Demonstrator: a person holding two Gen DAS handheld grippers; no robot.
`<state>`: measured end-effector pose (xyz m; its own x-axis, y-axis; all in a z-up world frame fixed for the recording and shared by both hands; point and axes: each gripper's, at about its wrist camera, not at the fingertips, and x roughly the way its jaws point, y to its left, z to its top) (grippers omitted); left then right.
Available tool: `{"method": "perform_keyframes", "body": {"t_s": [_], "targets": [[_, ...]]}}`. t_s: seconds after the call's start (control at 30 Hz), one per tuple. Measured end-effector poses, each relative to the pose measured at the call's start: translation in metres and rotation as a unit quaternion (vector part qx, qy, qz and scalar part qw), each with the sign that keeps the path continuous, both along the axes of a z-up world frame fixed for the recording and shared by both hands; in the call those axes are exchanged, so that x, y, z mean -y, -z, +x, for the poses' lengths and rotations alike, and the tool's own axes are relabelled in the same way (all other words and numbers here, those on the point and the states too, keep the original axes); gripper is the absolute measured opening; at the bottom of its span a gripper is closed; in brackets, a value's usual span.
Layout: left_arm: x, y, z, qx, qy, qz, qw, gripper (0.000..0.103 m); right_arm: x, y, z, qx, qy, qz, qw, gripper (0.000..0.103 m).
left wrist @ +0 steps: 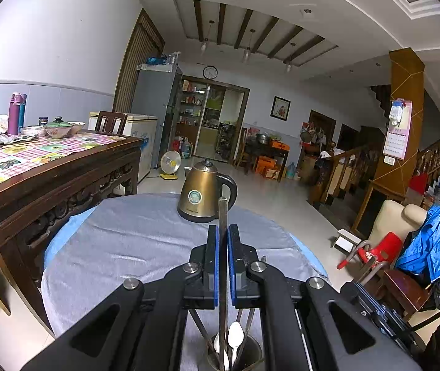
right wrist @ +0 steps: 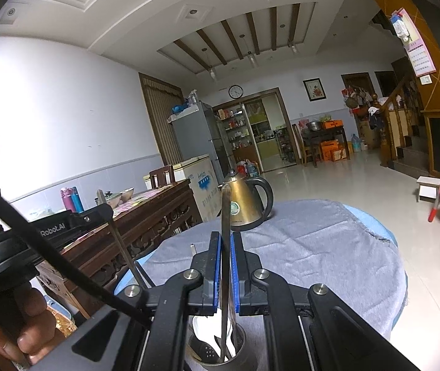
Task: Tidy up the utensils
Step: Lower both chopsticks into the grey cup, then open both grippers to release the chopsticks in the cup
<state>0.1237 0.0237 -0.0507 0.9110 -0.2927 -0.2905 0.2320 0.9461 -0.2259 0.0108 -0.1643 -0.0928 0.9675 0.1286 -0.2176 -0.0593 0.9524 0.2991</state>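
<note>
Holding one long metal utensil upright in each claw, you look to be midway through loading the holder. Your left gripper [left wrist: 223, 232] is clamped nearly shut on a flat metal handle [left wrist: 222, 213] that sticks up past the fingertips and runs down behind them into the metal utensil cup [left wrist: 252, 351] directly below the claw, where a white spoon [left wrist: 235, 337] and a few other handles already stand. Your right gripper [right wrist: 226, 238] is pinched the same way on a second metal handle [right wrist: 225, 210], its lower end reaching into the same cup [right wrist: 240, 337] just beneath the jaws. Ahead of both claws, on the grey cloth [left wrist: 133, 241] over the round table, stands the brass kettle [left wrist: 203, 191], apart from the cup. Whether each utensil's tip already rests on the cup's bottom is hidden. I judge the next move calls for lowering each piece straight down, then easing the fingers apart without tipping the cup.
</note>
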Motion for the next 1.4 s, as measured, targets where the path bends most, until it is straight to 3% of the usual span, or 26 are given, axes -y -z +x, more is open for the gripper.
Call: {"method": "perform_keyframes", "body": {"t_s": [1.0,1.4], "targets": [[-0.013,0.028,0.019,-0.041,-0.004,-0.011,0.9991,0.005,0.001,0.007,0.012,-0.021,-0.007,0.006,1.000,0.007],[-0.013,0.020,0.010,-0.032,0.005,-0.022,0.9992,0.005,-0.003,0.009,0.015,-0.030,-0.015,0.004,0.999,0.007]]}}
